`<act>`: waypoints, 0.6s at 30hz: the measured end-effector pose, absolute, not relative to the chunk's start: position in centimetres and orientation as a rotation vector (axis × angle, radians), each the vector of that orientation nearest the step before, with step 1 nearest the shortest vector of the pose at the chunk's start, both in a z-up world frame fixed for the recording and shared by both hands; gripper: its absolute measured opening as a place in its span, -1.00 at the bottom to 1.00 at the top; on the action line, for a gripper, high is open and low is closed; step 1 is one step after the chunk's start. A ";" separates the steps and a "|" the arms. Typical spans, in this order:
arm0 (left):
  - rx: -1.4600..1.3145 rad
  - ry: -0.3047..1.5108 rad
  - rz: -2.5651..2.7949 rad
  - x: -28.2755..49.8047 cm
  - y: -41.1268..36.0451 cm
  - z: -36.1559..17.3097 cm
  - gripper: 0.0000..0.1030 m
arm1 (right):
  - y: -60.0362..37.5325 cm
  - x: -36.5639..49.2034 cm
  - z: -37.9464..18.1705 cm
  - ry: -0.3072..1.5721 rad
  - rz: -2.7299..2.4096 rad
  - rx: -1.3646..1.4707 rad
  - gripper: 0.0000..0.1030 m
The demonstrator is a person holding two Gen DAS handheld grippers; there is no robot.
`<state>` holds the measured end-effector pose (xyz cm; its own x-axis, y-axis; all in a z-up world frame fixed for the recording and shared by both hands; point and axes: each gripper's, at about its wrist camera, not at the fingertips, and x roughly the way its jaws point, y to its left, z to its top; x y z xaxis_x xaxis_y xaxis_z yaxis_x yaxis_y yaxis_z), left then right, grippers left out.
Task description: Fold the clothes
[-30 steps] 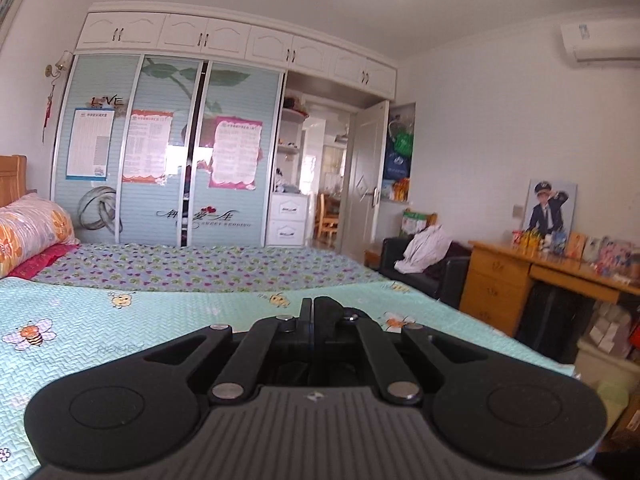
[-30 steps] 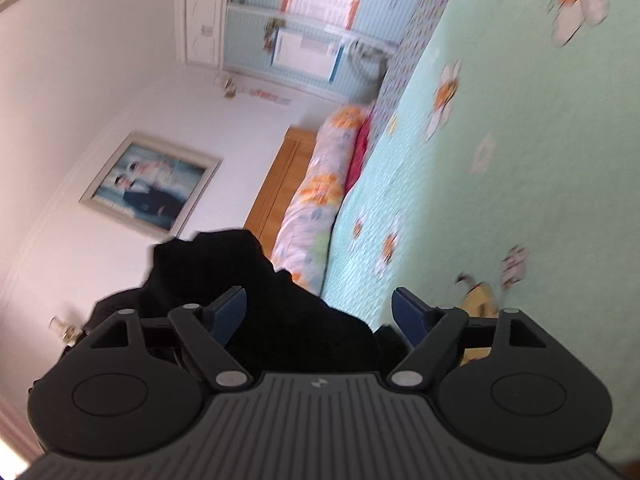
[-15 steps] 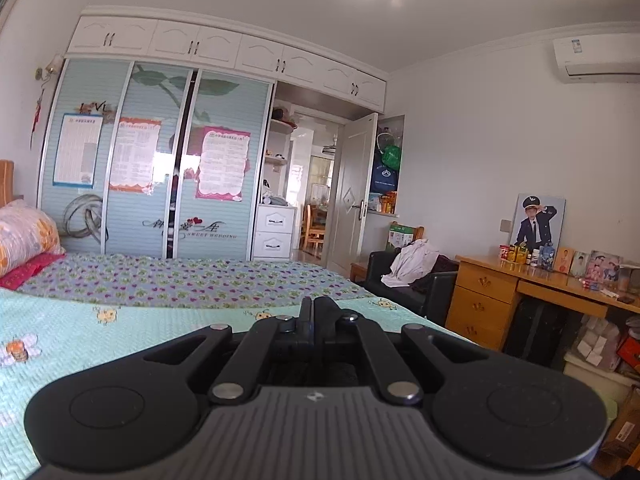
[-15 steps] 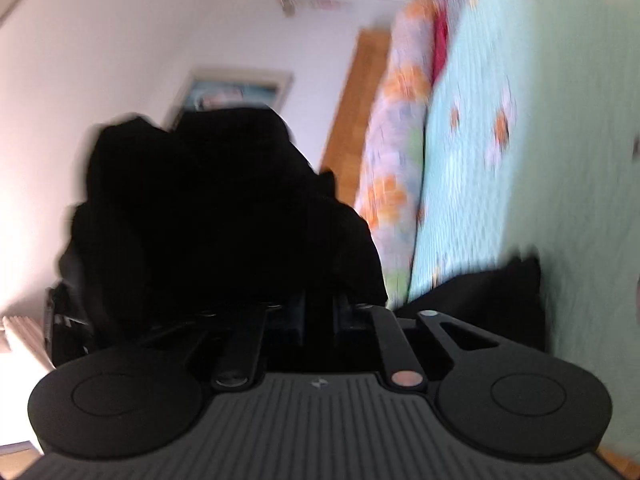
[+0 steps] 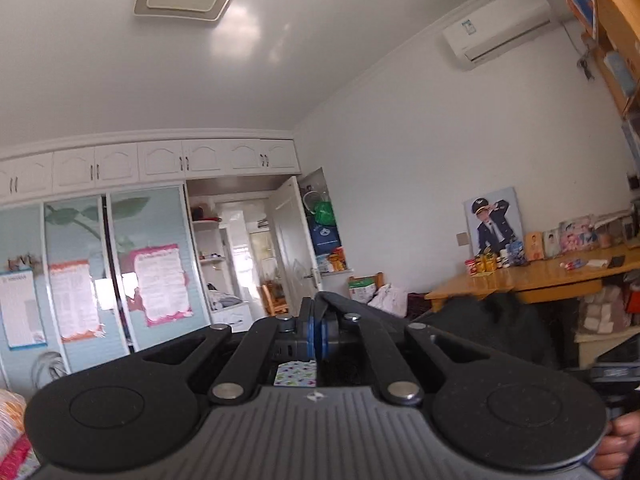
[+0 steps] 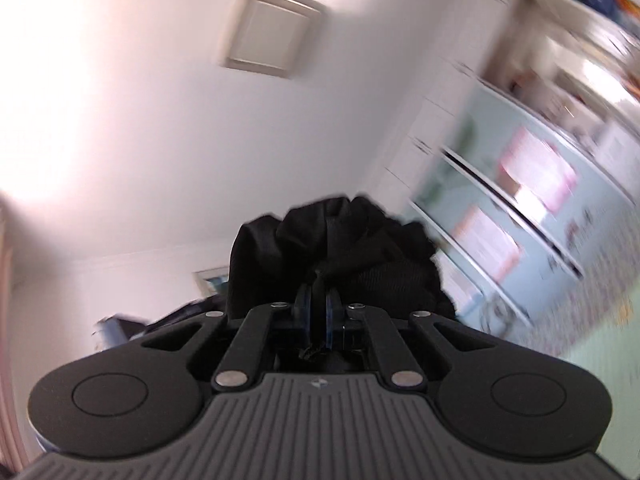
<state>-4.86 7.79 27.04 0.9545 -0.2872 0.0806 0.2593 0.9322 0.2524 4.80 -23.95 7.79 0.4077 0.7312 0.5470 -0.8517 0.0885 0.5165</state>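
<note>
— Where's the black garment (image 6: 340,248) now?

— Up off the bed, bunched in front of the right gripper (image 6: 318,320). Its blue-padded fingers (image 6: 305,316) are pressed together with a pinch of the dark cloth caught between them; a frayed bit pokes out on the near side, and the rest billows up past the tips.

— And the left gripper (image 5: 318,336)?

— Its fingers (image 5: 308,334) are drawn right together too. A black fold (image 5: 360,310) runs off from the tips toward the right, so it seems to have an edge of that same cloth, though the grip itself is hard to see. More dark fabric hangs low on the right, near the wooden desk (image 5: 540,276).

— What's behind it?

— On the far wall, the wardrobe (image 5: 120,264) with pink posters on its sliding doors, with the open door (image 5: 294,256) right of it. A hand (image 5: 618,448) shows at the near right corner. The right view is blurred, tilted toward the ceiling light (image 6: 270,32).
</note>
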 end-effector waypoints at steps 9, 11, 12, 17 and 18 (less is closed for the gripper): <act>0.021 0.616 -0.047 1.2 16.8 2.0 -0.67 | -19.2 1.4 -7.1 0.514 1.056 0.640 -0.49; -0.120 0.763 0.069 0.5 20.8 -4.8 -0.73 | -17.2 0.5 -11.0 0.671 1.047 0.600 -0.49; -0.212 0.802 0.100 -0.5 22.7 -7.2 -0.73 | -16.9 0.0 -12.2 0.716 1.059 0.610 -0.49; -0.408 0.748 0.044 -7.0 26.7 -10.7 -0.72 | -19.3 -0.6 -11.6 0.638 1.010 0.686 -0.03; -0.404 0.727 0.024 -7.8 26.8 -10.3 -0.68 | -20.0 -0.3 -11.2 0.604 0.974 0.696 0.19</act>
